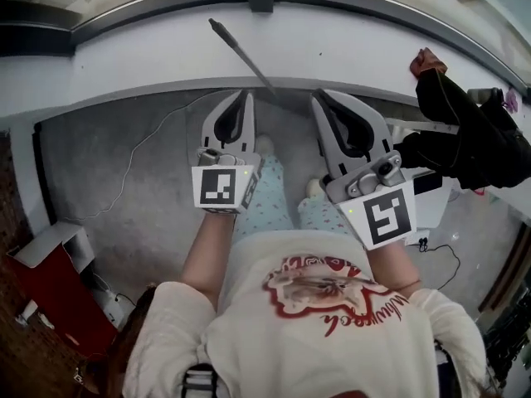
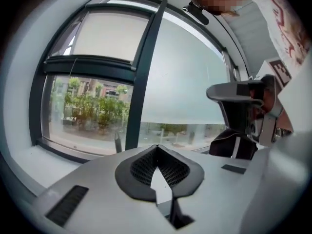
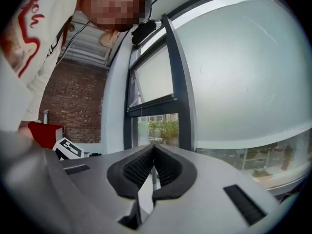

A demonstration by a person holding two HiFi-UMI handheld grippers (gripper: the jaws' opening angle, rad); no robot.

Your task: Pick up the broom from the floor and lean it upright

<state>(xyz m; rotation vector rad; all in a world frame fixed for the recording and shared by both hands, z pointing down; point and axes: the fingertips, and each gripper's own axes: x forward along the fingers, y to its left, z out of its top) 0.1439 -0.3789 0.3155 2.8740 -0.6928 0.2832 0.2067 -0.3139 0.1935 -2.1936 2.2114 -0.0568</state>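
Note:
The broom shows only as a thin grey handle point(image 1: 241, 55), leaning slantwise against the white window ledge just beyond both grippers. My left gripper point(image 1: 246, 96) is raised in front of me with its tips together and nothing between them; in its own view the left gripper point(image 2: 157, 146) points at the window, and a short dark stick end point(image 2: 117, 142) stands by the frame. My right gripper point(image 1: 319, 96) is held beside it, also shut and empty. In the right gripper view a slim grey pole point(image 3: 154, 178) shows past the closed right gripper point(image 3: 153, 146). The broom's head is hidden.
A white ledge point(image 1: 124, 65) and a large window run across the front. A white cable point(image 1: 133, 152) lies on the grey floor at left, near a red and white box point(image 1: 50, 280). Dark clothing or a bag point(image 1: 473, 135) is piled at right. The person's feet stand below the grippers.

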